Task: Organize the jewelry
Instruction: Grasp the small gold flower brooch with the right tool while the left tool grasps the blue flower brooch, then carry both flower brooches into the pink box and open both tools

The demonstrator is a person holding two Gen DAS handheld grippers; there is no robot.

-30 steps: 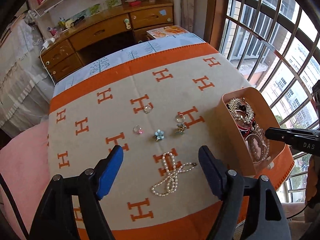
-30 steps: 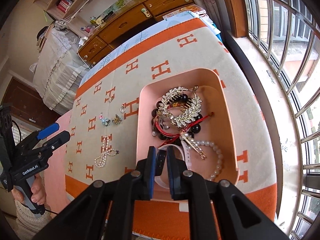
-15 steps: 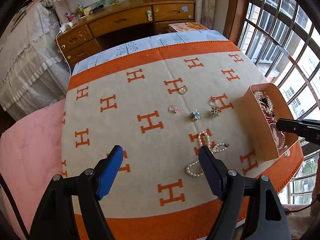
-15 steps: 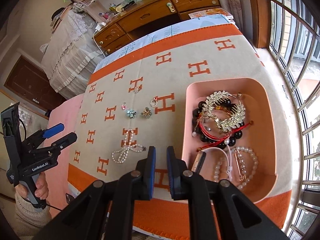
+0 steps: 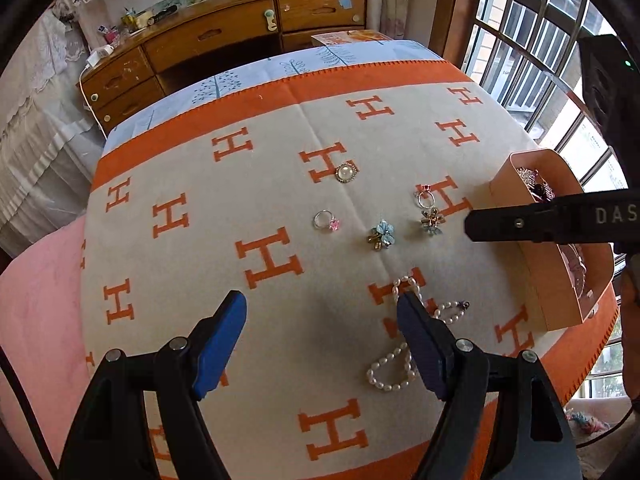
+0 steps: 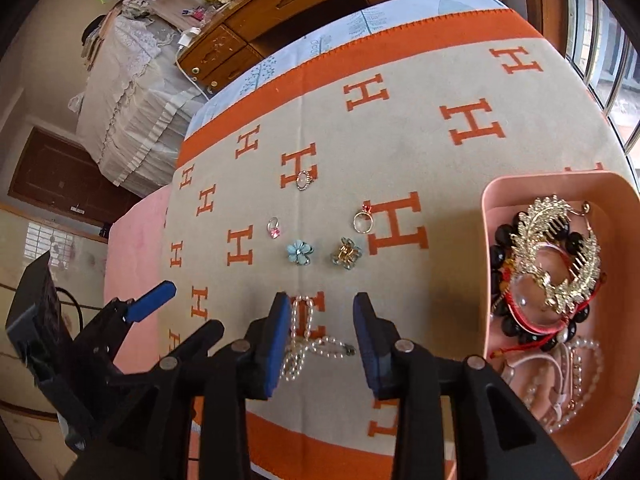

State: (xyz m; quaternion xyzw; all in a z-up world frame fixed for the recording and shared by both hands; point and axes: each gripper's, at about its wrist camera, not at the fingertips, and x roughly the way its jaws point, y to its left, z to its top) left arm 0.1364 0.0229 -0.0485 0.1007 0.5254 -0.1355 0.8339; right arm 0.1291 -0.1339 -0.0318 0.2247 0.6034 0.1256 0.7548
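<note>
Right wrist view: the right gripper hangs over the blanket with its blue jaws opening. Nothing is held. The pearl bracelet lies flat on the blanket under the gap, partly hidden behind the left jaw. Past it sit a blue flower clip, a gold flower clip, a pink-stone ring, a red-stone ring and a pearl brooch, all apart from each other. The pink box at the right is full of beads, a gold feather comb and pearls.

Left wrist view: the left gripper is wide and empty, and its right jaw covers part of the bracelet
</note>
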